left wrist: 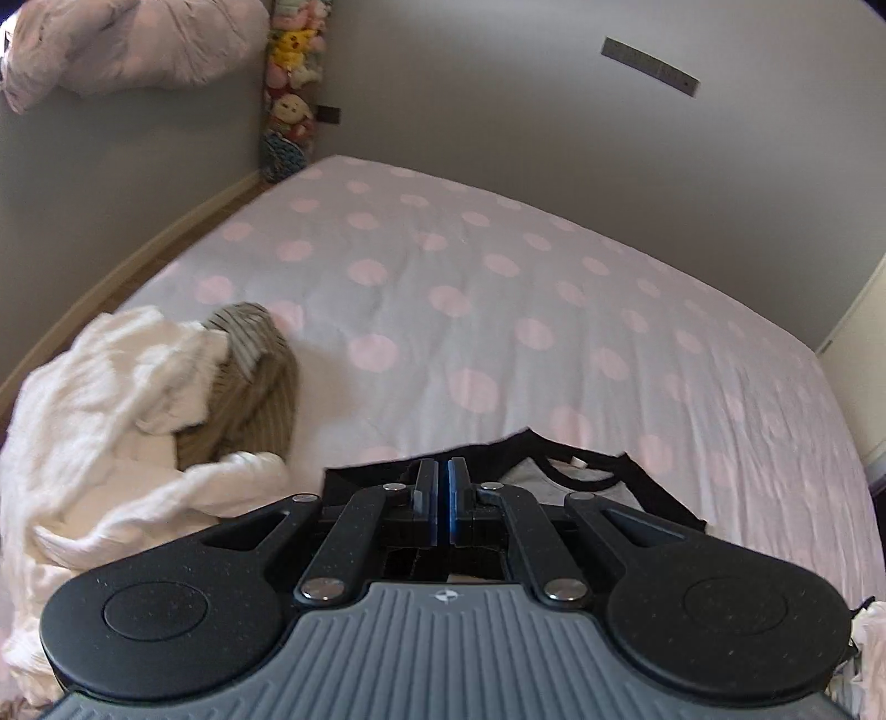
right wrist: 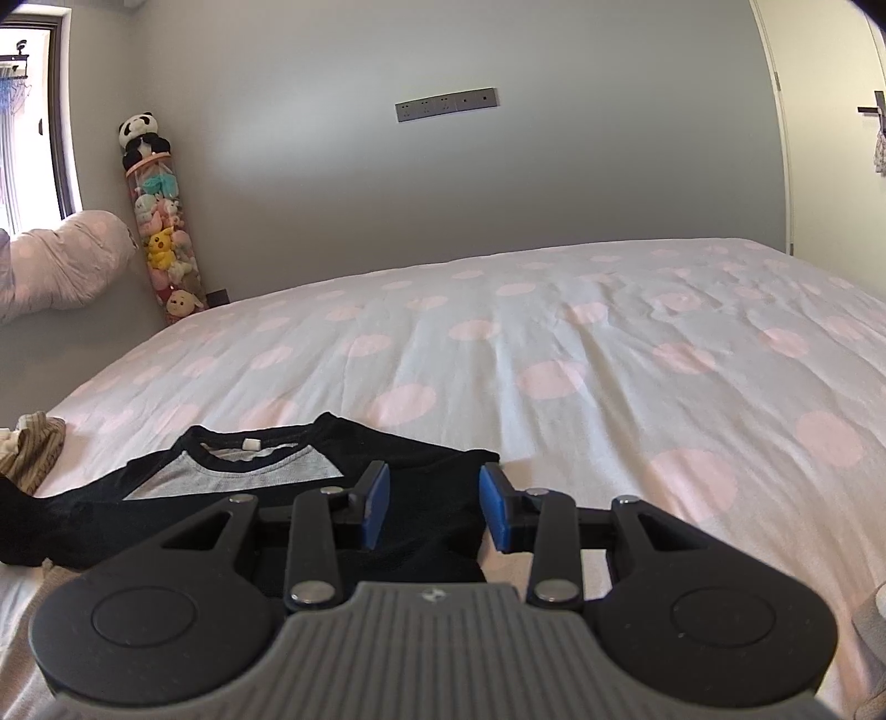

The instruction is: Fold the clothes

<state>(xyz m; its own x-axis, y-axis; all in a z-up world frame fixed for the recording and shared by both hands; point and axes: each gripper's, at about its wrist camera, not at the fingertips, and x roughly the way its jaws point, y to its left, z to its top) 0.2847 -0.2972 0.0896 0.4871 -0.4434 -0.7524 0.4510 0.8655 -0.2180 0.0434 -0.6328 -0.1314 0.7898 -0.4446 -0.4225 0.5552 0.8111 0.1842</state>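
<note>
A black shirt with a grey front panel lies flat on the bed, collar toward the wall. My left gripper hovers above its near edge with the blue pads pressed together; I see no cloth between them. My right gripper stands open low over the shirt's right side, black fabric beneath the gap, and the pads do not press on it. A heap of white clothes with a tan striped garment sits to the left of the shirt.
The bed has a pale sheet with pink dots and stretches to the grey wall. A tall tube of plush toys stands in the corner. A bundled dotted duvet lies on a ledge at far left.
</note>
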